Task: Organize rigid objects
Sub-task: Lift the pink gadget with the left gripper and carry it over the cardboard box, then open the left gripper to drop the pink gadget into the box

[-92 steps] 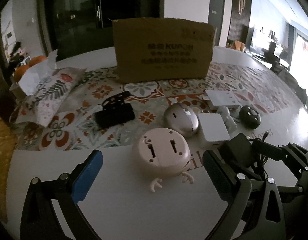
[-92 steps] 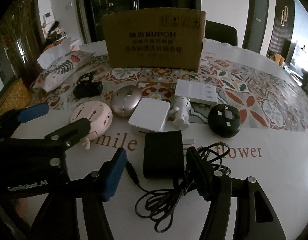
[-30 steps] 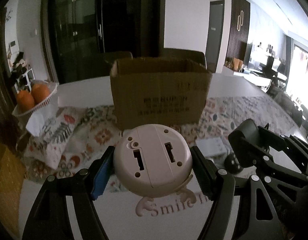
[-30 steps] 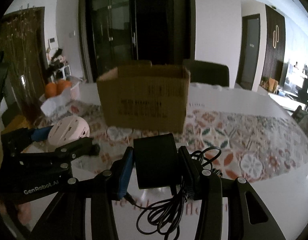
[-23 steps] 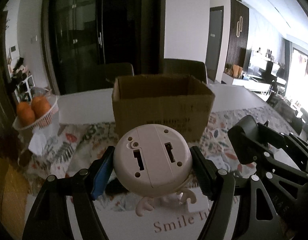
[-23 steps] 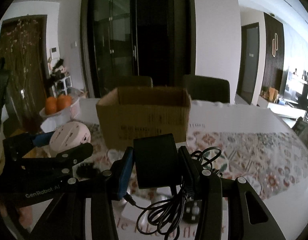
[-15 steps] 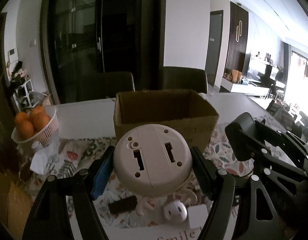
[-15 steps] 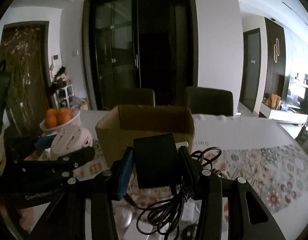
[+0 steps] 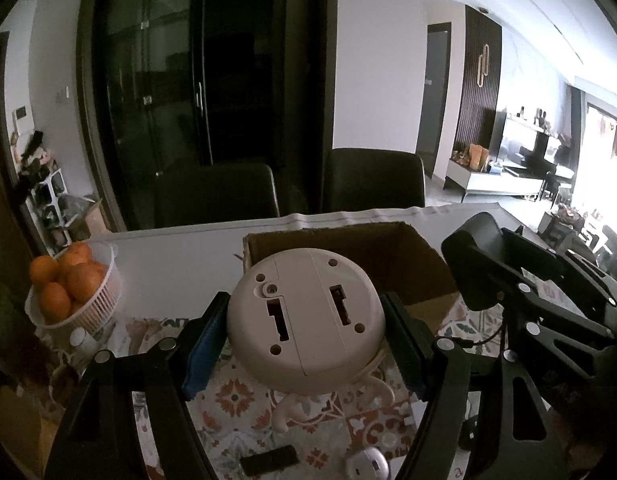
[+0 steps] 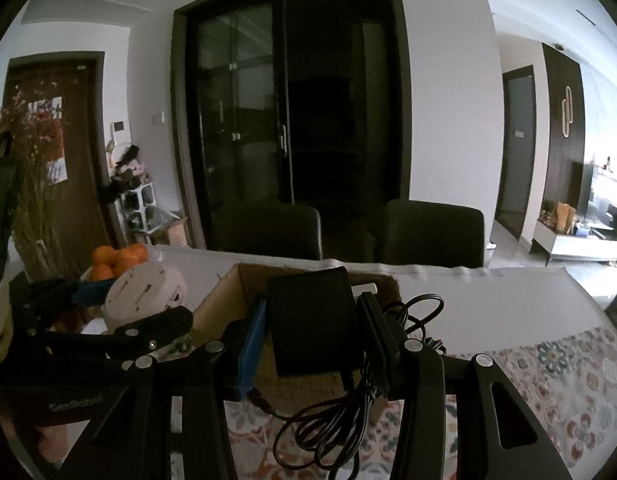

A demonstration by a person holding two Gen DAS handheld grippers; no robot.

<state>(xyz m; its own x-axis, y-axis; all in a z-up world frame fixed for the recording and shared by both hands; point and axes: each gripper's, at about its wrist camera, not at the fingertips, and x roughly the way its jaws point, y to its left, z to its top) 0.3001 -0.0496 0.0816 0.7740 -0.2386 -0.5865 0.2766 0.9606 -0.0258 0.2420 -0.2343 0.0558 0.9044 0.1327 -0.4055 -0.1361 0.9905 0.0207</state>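
Left wrist view: we see the tabletop (image 9: 180, 256) bearing an open cardboard box (image 9: 412, 256). We hold the pale round device (image 9: 306, 326) clamped in the left claw (image 9: 304, 344), raised before the box's near wall. Right wrist view: we note the right claw (image 10: 314, 336) closed upon the black power adapter (image 10: 312, 320), above the box, its cord (image 10: 328, 428) dangling below.

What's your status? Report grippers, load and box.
Left gripper shut on pink round gadget. Right gripper shut on black adapter. Both raised near open cardboard box. Nothing blocking.
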